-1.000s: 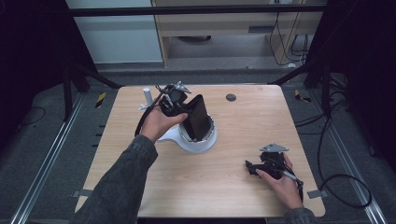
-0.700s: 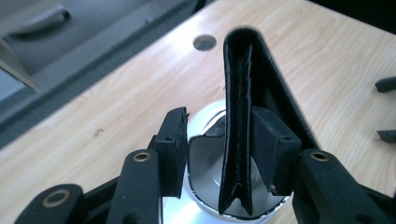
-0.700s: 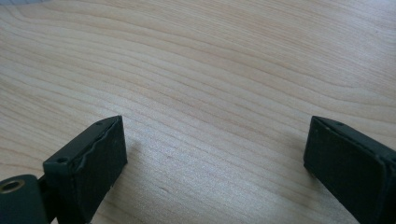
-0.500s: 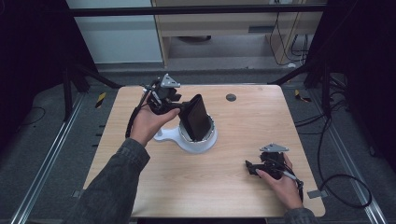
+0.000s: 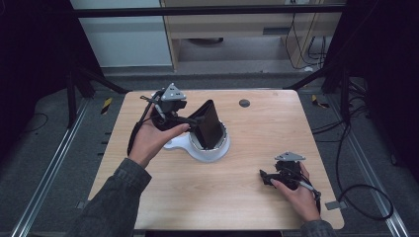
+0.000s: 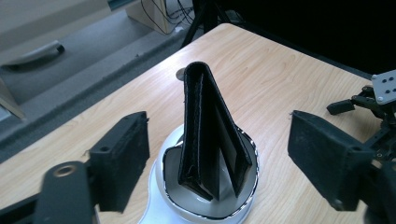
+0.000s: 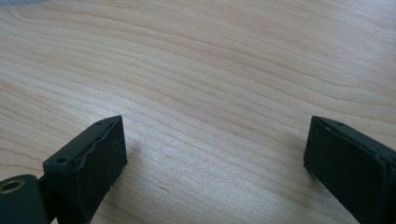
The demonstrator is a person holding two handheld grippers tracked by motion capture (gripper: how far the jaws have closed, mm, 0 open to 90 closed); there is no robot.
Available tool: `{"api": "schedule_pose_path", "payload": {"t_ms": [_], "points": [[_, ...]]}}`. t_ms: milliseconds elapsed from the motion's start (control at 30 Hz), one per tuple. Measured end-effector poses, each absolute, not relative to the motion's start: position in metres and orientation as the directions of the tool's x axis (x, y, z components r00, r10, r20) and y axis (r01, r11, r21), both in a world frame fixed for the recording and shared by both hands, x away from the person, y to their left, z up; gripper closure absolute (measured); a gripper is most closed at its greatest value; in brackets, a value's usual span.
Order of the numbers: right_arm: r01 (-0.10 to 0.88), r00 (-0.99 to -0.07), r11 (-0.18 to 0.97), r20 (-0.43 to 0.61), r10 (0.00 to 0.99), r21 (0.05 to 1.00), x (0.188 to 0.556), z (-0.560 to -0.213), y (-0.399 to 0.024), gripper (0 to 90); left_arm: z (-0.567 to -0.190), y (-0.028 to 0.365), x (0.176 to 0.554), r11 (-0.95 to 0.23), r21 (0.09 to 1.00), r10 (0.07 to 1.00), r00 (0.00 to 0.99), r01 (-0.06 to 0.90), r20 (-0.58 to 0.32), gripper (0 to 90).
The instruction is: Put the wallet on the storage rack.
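Now your left gripper (image 6: 217,154) has its jaws spread wide, having just been opening; the black wallet (image 6: 210,140) shows between them but farther off, and neither pad touches it. That wallet is a folded leather one, standing upright on its open edges with the fold on top, its two halves splayed like a narrow tent, stitching along the rims. It sits inside a white round dish (image 6: 201,212) with a thin shiny rim, a little left of the table's middle. In the high view your left gripper (image 5: 190,118) hangs just left of the wallet (image 5: 210,123), its tips close to the upper edge, your left hand (image 5: 150,140) beneath it over the dish's (image 5: 210,153) handle side. Your right gripper (image 7: 215,163) also stands wide apart, nothing between the pads, only bare wooden table (image 7: 210,70). It rests at the near right of the table (image 5: 257,197), held in your right hand (image 5: 296,190), well apart from the wallet.
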State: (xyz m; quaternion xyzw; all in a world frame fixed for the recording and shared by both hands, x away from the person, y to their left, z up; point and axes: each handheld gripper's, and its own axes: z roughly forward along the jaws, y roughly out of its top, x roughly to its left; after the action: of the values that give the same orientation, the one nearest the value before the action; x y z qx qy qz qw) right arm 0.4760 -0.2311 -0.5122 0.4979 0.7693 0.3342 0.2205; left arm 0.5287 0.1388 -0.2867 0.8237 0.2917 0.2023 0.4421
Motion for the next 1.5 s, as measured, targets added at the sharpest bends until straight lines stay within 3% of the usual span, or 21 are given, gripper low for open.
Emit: {"api": "schedule_pose_path", "payload": {"t_ms": [267,700,1500], "points": [[0.623,-0.403,0.278,-0.004,0.915,0.731,0.477,-0.512,-0.230,5.2,-0.279,0.149,0.535,-0.388,0.853,0.657,0.754,0.350,-0.010,8.4],[0.623,-0.400,0.278,-0.007,0.917,0.731,0.476,-0.512,-0.230,5.2,-0.264,0.165,0.519,-0.382,0.866,0.658,0.753,0.324,0.009,8.0],[0.624,-0.399,0.275,-0.004,0.917,0.732,0.476,-0.512,-0.230,5.1,-0.316,0.194,0.491,-0.385,0.858,0.674,0.739,0.341,0.009,7.9]]}}
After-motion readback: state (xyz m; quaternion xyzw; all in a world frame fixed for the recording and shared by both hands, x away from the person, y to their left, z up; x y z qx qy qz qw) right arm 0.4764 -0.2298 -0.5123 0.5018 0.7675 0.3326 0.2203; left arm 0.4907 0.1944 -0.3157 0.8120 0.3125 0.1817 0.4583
